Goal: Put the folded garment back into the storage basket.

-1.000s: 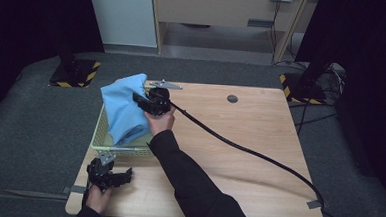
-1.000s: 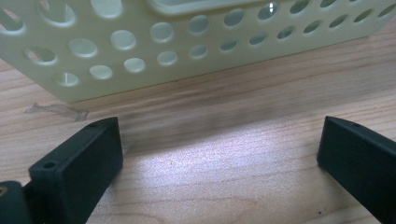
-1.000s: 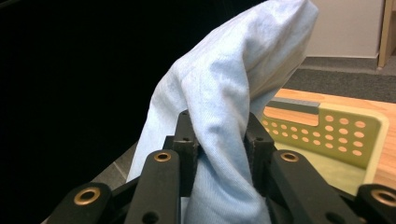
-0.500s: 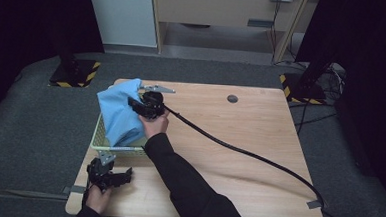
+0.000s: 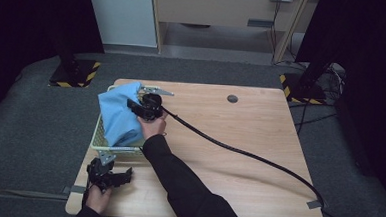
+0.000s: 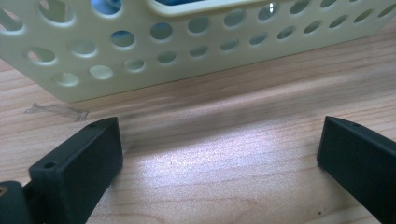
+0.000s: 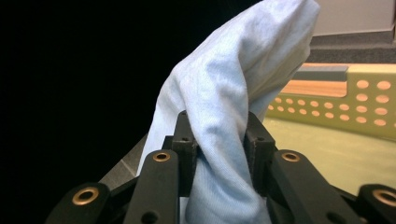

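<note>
A light blue cloth [image 5: 118,114] hangs bunched over a cream perforated basket [image 5: 99,133] at the table's left side. My right gripper [image 5: 133,105] is shut on the cloth [image 7: 224,140]; in the right gripper view the fabric is pinched between both pads and rises above them, with the basket's wall [image 7: 364,107] behind. My left gripper [image 5: 125,175] rests near the table's front left corner, open and empty. Its black fingers [image 6: 79,163] stand wide apart on the wood, facing the basket's near wall [image 6: 187,42].
A thick black cable [image 5: 239,151] runs from the right gripper across the wooden table [image 5: 240,126] to its right front corner. A small dark round spot [image 5: 232,98] lies near the far edge. Black stand bases sit on the floor beyond.
The right gripper has carried the blue cloth lower and slightly leftward over the basket. The left gripper has stayed where it was.
</note>
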Demonstrator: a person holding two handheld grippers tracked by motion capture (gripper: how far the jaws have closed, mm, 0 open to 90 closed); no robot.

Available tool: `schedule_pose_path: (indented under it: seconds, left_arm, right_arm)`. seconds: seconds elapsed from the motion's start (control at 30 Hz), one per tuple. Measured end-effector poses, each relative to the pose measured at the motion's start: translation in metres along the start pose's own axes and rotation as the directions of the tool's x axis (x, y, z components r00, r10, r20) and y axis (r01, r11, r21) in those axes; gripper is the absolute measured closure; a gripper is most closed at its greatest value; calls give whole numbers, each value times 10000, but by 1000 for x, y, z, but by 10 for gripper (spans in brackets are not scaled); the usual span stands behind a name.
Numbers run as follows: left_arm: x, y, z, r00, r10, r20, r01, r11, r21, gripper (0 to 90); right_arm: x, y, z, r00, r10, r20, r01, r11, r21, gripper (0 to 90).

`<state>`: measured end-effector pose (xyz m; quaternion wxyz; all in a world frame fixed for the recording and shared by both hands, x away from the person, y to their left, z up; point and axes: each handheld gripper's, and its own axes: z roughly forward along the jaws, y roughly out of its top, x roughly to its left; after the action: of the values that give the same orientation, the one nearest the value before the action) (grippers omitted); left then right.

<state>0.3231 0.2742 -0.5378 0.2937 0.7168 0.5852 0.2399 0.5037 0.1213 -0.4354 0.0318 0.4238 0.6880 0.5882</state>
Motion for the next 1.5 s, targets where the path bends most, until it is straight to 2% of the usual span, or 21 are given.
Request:
schedule_pose_path:
  seconds: [0.17, 0.27, 0.4, 0.63, 0.8, 0.9, 1.0, 1.07, 1.23, 1.33, 1.5]
  left_arm:
    - [0, 0, 0, 10000, -5, 5, 5, 10000, -4, 0]
    - [0, 0, 0, 10000, -5, 5, 5, 10000, -3, 0]
    - [0, 0, 0, 10000, -3, 5, 3, 10000, -4, 0]
    - [0, 0, 0, 10000, -1, 0, 1, 10000, -2, 0]
    - [0, 0, 0, 10000, 3, -1, -3, 10000, -3, 0]
    - [0, 0, 0, 10000, 3, -1, -3, 10000, -3, 0]
    - [0, 0, 0, 10000, -3, -1, 3, 10000, -12, 0]
    - [0, 0, 0, 10000, 9, -6, -9, 10000, -2, 0]
    - [0, 0, 0, 10000, 11, -10, -11, 10000, 3, 0]
    - [0, 0, 0, 10000, 12, -9, -12, 10000, 10, 0]
    - [0, 0, 0, 10000, 17, -9, -17, 10000, 13, 0]
  right_arm:
    - [-3, -5, 5, 9999, 20, 105, -23, 9997, 247, 712]
    - [-7, -9, 9, 9997, 52, 221, -66, 9979, 638, 701]
    - [-14, -13, 14, 9983, 168, 554, -234, 9924, 1212, 685]
    - [-19, -10, 16, 9947, 34, 1032, -235, 9807, 1941, 654]
    - [-23, -12, 18, 9885, -293, 1481, -98, 9664, 2567, 628]
    - [-26, -12, 20, 9845, -584, 1652, 47, 9513, 3083, 584]
    - [-29, -13, 21, 9804, -927, 1737, 211, 9265, 3757, 492]
    - [-29, -14, 19, 9771, -1274, 1702, 516, 9187, 3916, 439]
    - [-25, -10, 13, 9815, -1486, 1207, 900, 9145, 3946, 330]
    - [-25, -5, 7, 9822, -1589, 999, 1104, 9196, 3769, 304]
    - [-25, 3, -3, 9832, -1693, 678, 1337, 9222, 3628, 284]
